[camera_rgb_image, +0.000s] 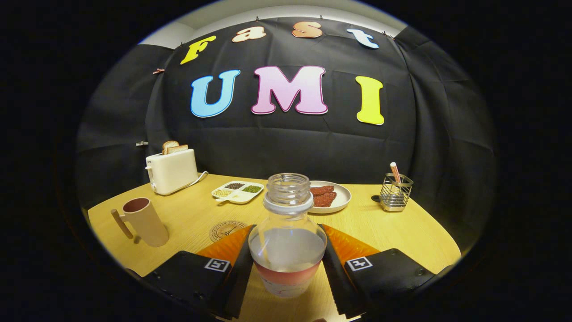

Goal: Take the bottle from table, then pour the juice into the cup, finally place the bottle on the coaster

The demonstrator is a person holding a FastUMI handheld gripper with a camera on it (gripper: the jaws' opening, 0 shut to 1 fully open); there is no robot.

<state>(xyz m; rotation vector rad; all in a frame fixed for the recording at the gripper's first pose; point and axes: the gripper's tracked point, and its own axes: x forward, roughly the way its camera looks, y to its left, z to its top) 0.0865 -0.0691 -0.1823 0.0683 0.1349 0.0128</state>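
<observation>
The claw (287, 264) pinches a clear plastic bottle (287, 237), its two fingers (239, 264) pressed against the bottle's lower body from either side. The bottle stands upright between them with its cap off, the threaded neck open at the top. It is partly filled with a pale, cloudy liquid whose level sits about halfway up the body, and a reddish label band wraps the part below. Whether the bottle's base touches the wooden surface (187, 219) or hangs just above it cannot be told.

Just beyond the left finger, flat on the surface, lies a round coaster (225, 230) with a printed ring design; part of it is hidden behind that finger. Farther to the left stands a beige cup (144, 221) with a handle on its outer side and a dark reddish inside, upright and well apart from the bottle.

Toward the back of the surface, near the black cloth wall, sits a cream toaster (172, 171) with slices of toast sticking out of its slots. Beside it is a white divided tray (237, 191) holding small heaps of beans and grains in separate compartments. Right behind the bottle's neck is a white plate (342, 197) with reddish-brown pieces of food on it. Off to the right stands a wire holder (395, 193) with a striped stick rising from it.
</observation>
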